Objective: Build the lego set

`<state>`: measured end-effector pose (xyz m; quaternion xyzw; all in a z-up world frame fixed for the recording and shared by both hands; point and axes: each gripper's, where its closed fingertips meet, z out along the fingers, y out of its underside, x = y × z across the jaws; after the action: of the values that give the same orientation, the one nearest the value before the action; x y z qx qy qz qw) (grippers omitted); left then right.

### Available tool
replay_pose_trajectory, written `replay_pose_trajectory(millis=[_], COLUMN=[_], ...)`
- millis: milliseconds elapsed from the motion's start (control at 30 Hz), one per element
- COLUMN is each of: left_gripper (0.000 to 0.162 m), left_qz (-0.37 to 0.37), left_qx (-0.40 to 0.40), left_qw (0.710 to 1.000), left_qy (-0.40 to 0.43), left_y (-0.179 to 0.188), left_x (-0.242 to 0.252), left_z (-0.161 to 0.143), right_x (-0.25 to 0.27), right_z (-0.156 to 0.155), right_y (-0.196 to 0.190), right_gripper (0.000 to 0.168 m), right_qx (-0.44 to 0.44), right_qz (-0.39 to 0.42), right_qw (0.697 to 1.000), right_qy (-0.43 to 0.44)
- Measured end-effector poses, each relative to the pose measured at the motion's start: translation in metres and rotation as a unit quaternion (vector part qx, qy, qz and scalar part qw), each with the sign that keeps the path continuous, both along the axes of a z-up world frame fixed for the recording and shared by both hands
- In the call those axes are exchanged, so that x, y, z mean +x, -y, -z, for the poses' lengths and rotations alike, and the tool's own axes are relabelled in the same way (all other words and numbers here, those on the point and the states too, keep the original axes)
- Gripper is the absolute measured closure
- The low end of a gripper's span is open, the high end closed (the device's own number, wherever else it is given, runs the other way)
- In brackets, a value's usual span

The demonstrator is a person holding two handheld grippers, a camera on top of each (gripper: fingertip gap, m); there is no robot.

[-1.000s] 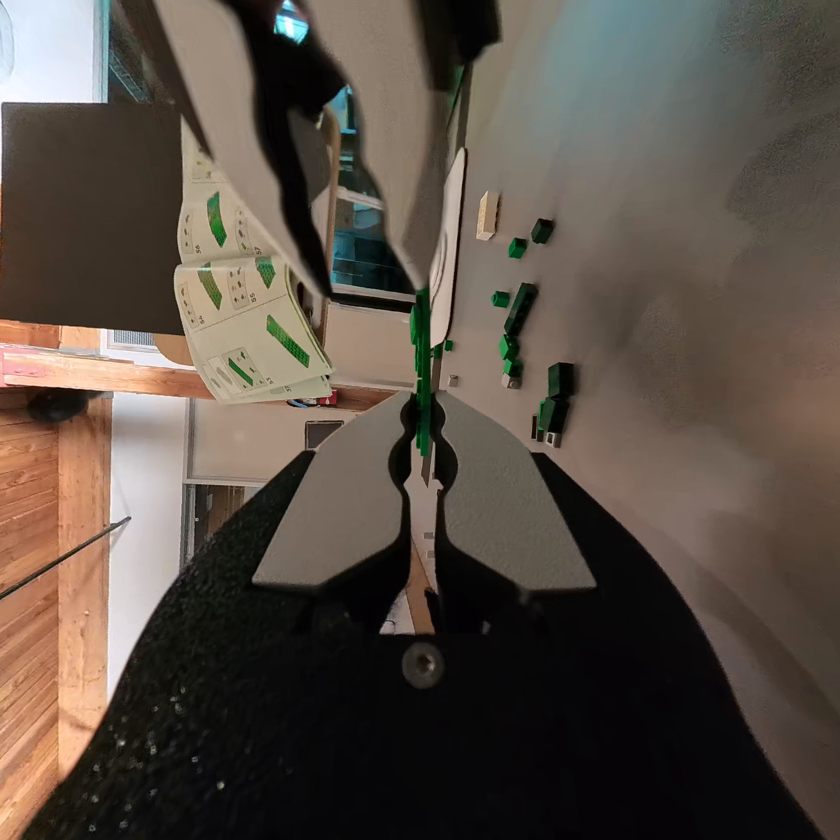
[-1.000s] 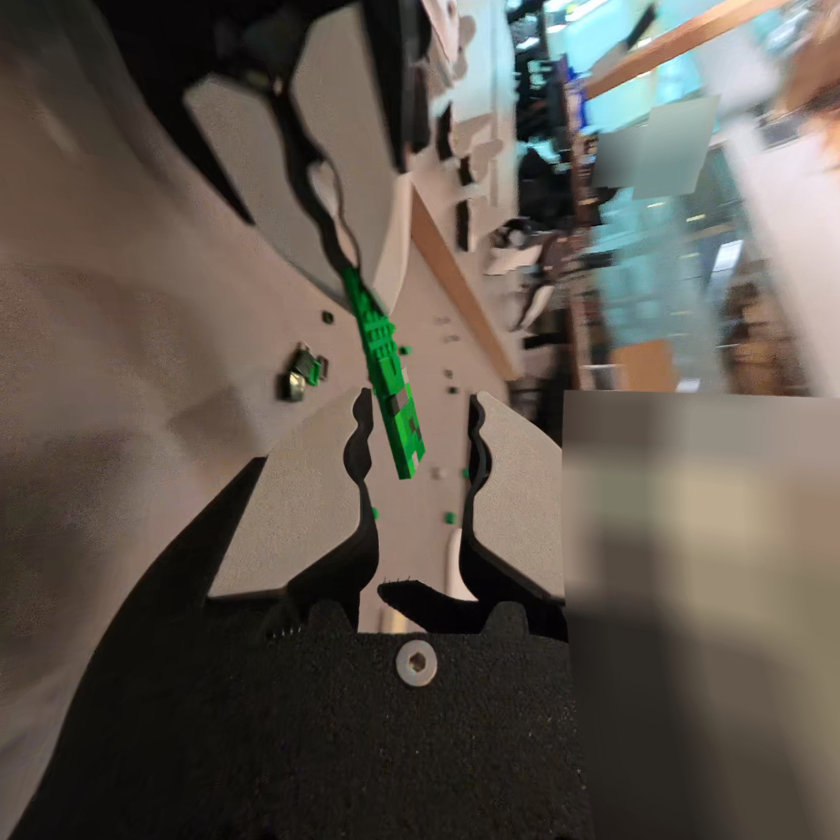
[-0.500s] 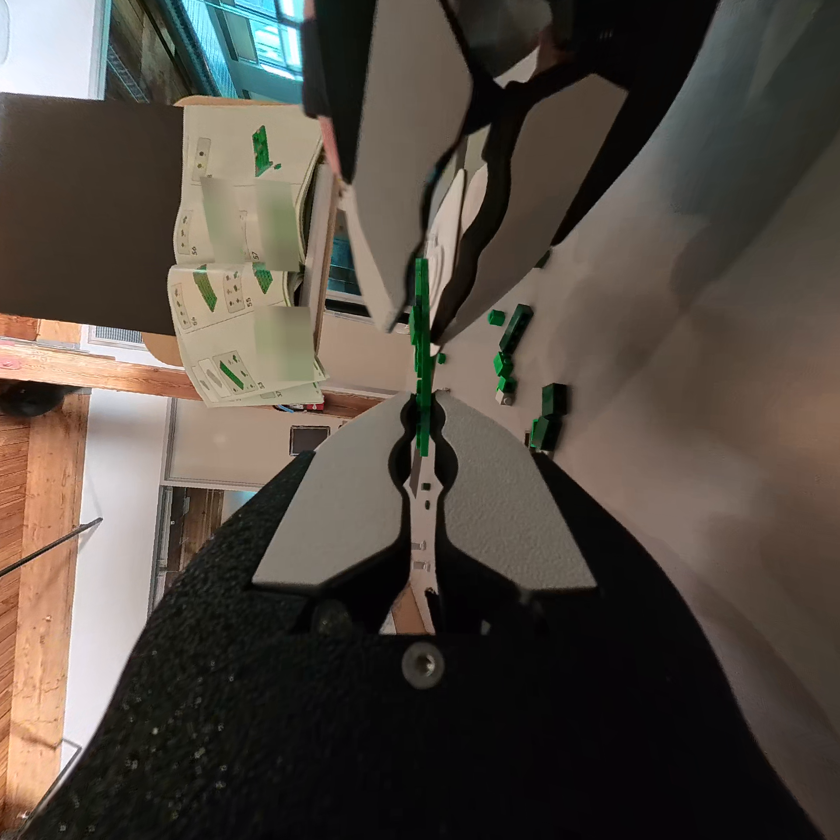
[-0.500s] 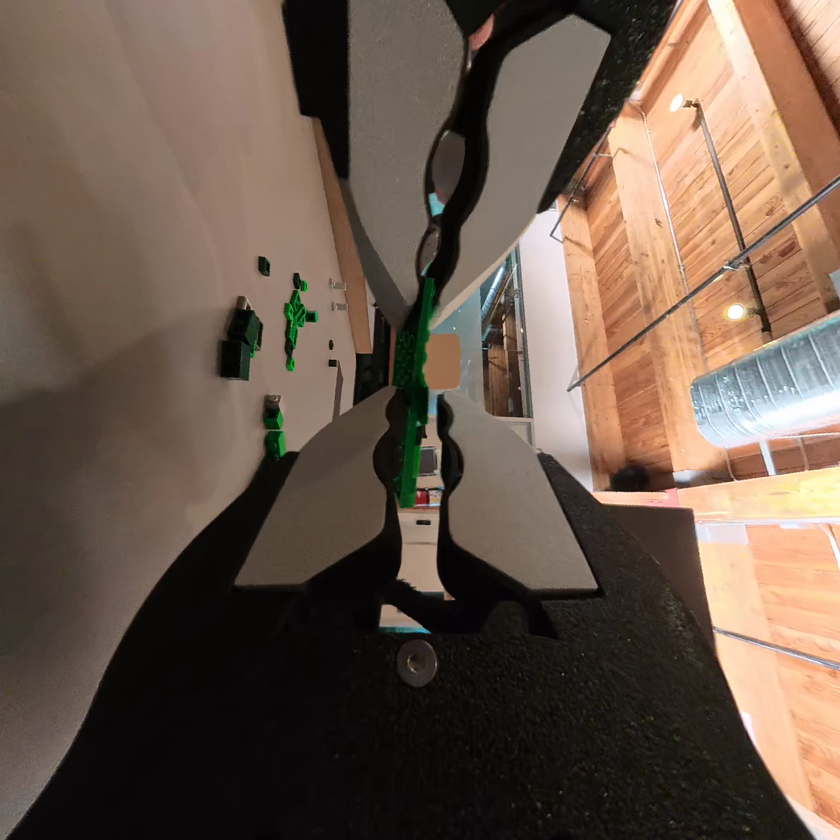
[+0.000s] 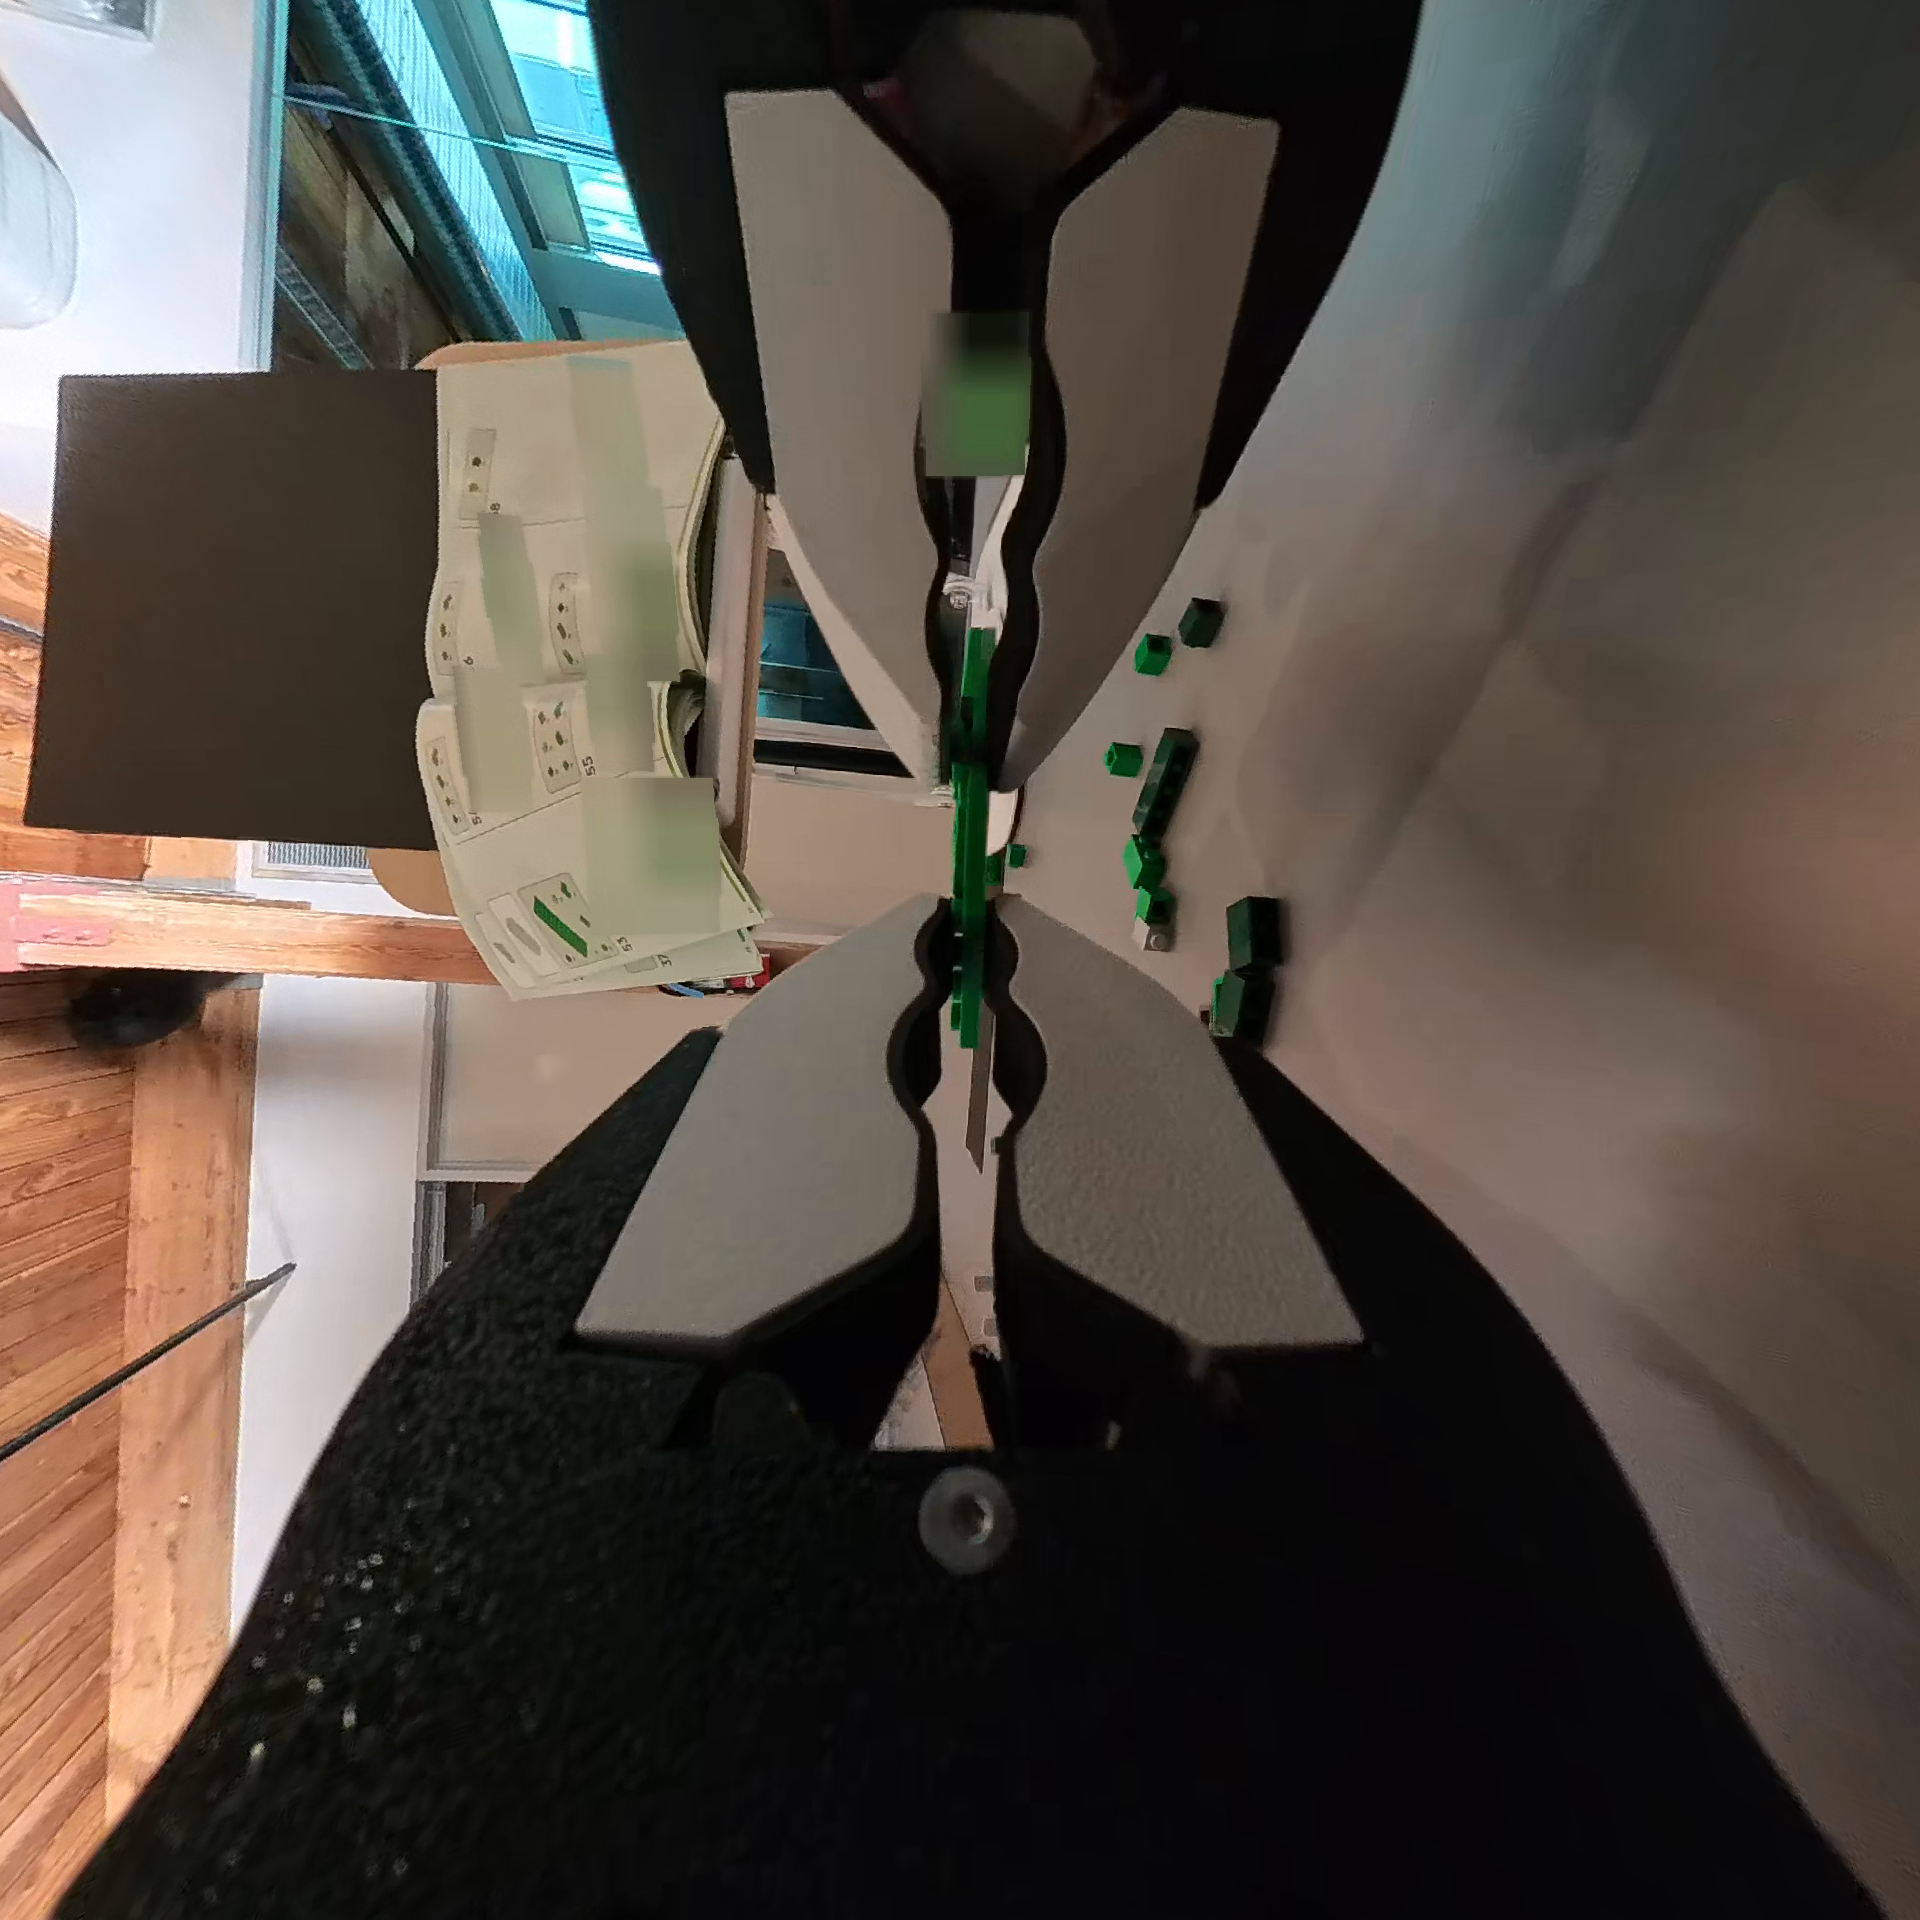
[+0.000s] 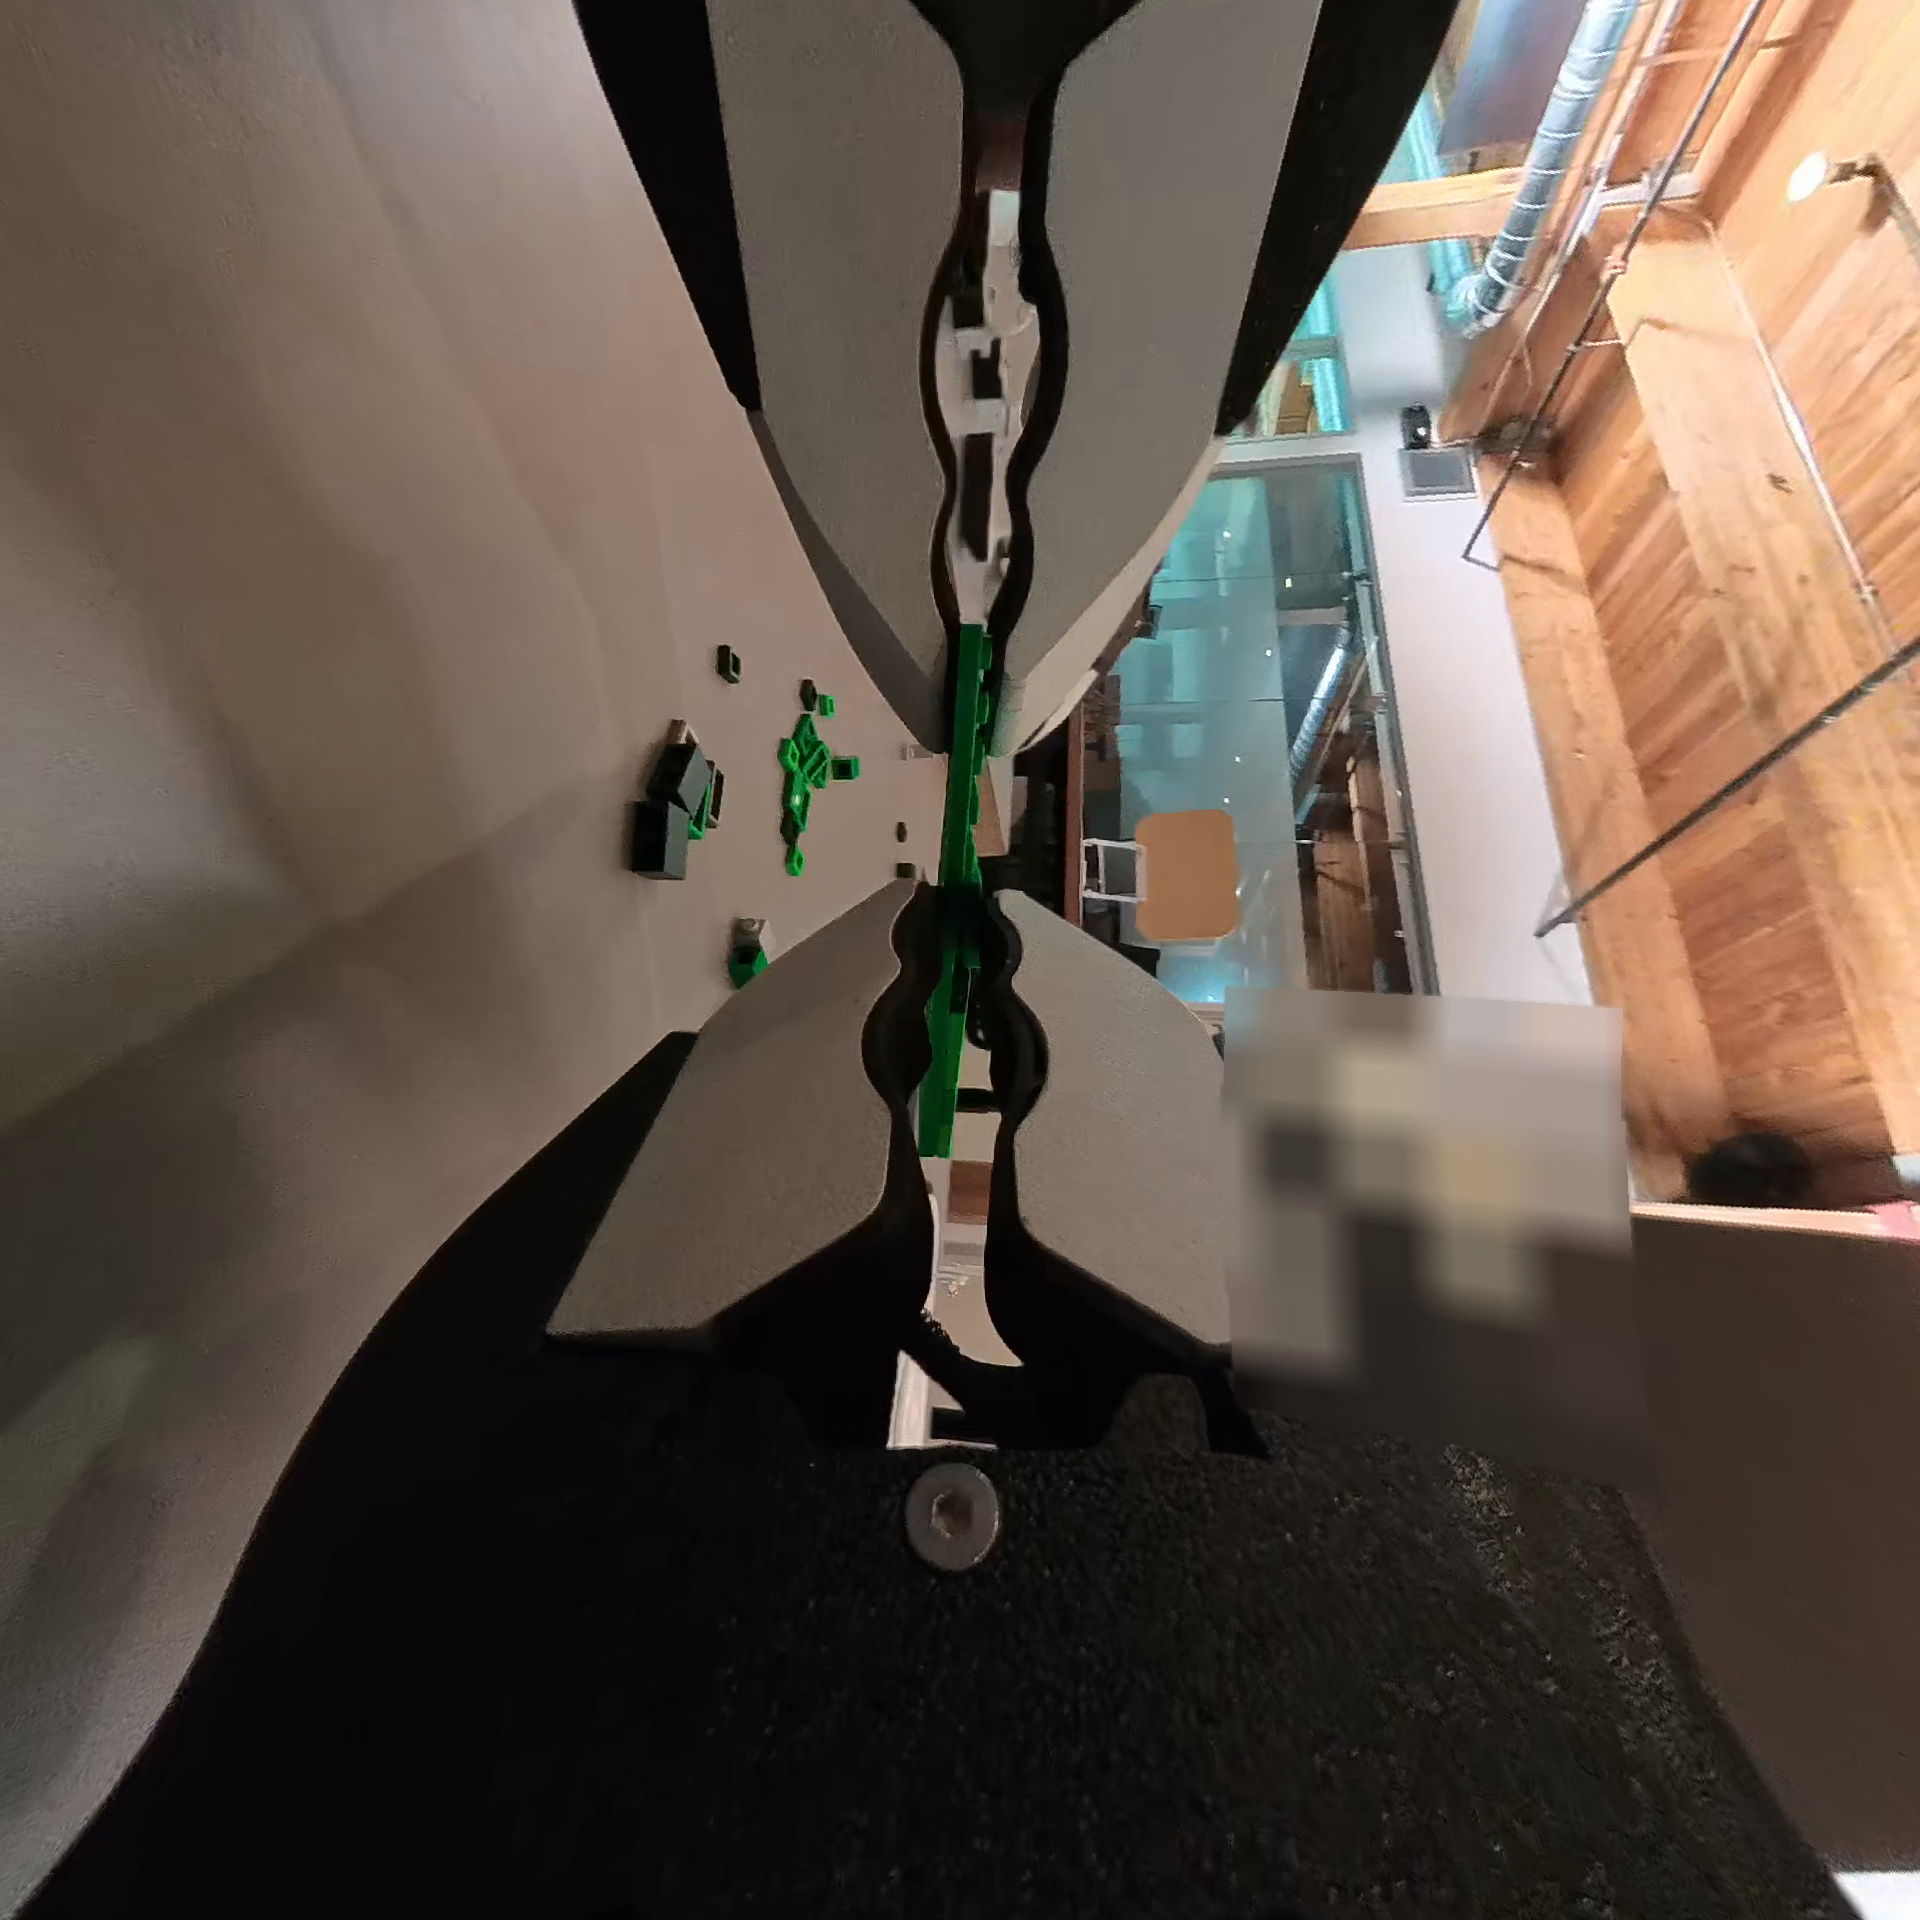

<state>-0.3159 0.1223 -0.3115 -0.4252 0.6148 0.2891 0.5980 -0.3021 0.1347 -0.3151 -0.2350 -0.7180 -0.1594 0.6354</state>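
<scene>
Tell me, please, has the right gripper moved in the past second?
Yes. The right gripper closed in from beside the green plate assembly and now clamps it.

My left gripper and right gripper faced each other tip to tip, the plate assembly edge-on between them, one end in each. Relative to that assembly: loose bricks lay on the table beneath; the instruction booklet stood beyond it, well apart.

The green plate shows edge-on only — its ends hidden between both grippers' jaws.
</scene>
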Motion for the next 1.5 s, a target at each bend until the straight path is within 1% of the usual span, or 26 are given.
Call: replay_pose_trajectory(millis=[133, 200, 233, 300, 333, 467, 600, 633, 667, 767, 1000, 1200, 1433, 1500], left_gripper=[0.158, 0.158, 0.158, 0.158, 0.158, 0.158, 0.158, 0.158, 0.158, 0.158, 0.158, 0.158, 0.157, 0.157], left_qz=[0.003, 0.006, 0.007, 0.005, 0.003, 0.005, 0.008, 0.012, 0.015, 0.013, 0.008, 0.001, -0.034, -0.046], left_qx=[-0.012, -0.017, -0.025, -0.040, -0.044, -0.054, -0.058, -0.059, -0.058, -0.050, -0.034, -0.039, -0.055, -0.052], left_qw=[1.000, 1.000, 0.999, 0.998, 0.998, 0.997, 0.997, 0.997, 0.997, 0.998, 0.999, 0.999, 0.997, 0.997], left_qy=[-0.003, 0.013, 0.028, 0.046, 0.047, 0.056, 0.044, 0.043, 0.044, 0.039, 0.033, 0.029, 0.051, 0.045], left_y=[0.000, -0.001, -0.001, -0.002, -0.003, -0.003, -0.002, -0.002, -0.001, -0.001, -0.001, -0.003, -0.010, -0.012], left_x=[0.001, 0.001, 0.002, 0.001, 0.000, -0.001, 0.001, 0.002, 0.003, 0.003, 0.005, 0.005, 0.003, 0.003], left_z=[0.004, 0.003, 0.002, 0.001, 0.002, 0.002, 0.006, 0.006, 0.006, 0.005, 0.003, 0.005, 0.004, 0.006], right_x=[0.000, 0.001, 0.002, 0.006, 0.007, 0.008, 0.005, 0.005, 0.004, 0.004, 0.008, 0.009, 0.010, 0.011], right_z=[0.005, 0.001, -0.002, -0.005, -0.003, -0.001, 0.000, 0.000, 0.001, 0.003, 0.003, 0.006, 0.007, 0.009], right_y=[0.000, 0.000, 0.001, -0.002, -0.002, -0.001, -0.003, -0.003, -0.004, -0.004, -0.004, -0.005, -0.011, -0.013], right_gripper=[0.161, 0.160, 0.159, 0.147, 0.145, 0.146, 0.148, 0.150, 0.157, 0.160, 0.161, 0.160, 0.160, 0.160], right_qx=[-0.040, -0.084, -0.090, -0.073, -0.074, -0.049, -0.032, -0.025, -0.021, -0.021, -0.040, -0.106, -0.144, -0.138], right_qz=[-0.004, -0.004, -0.006, 0.004, 0.005, -0.001, -0.001, 0.000, -0.001, 0.002, 0.029, 0.061, 0.108, 0.122], right_qw=[0.999, 0.996, 0.995, 0.995, 0.995, 0.997, 0.998, 0.999, 0.999, 0.999, 0.998, 0.991, 0.981, 0.980], right_qy=[-0.002, -0.037, -0.053, -0.069, -0.067, -0.062, -0.050, -0.046, -0.040, -0.026, -0.033, -0.054, -0.076, -0.075])
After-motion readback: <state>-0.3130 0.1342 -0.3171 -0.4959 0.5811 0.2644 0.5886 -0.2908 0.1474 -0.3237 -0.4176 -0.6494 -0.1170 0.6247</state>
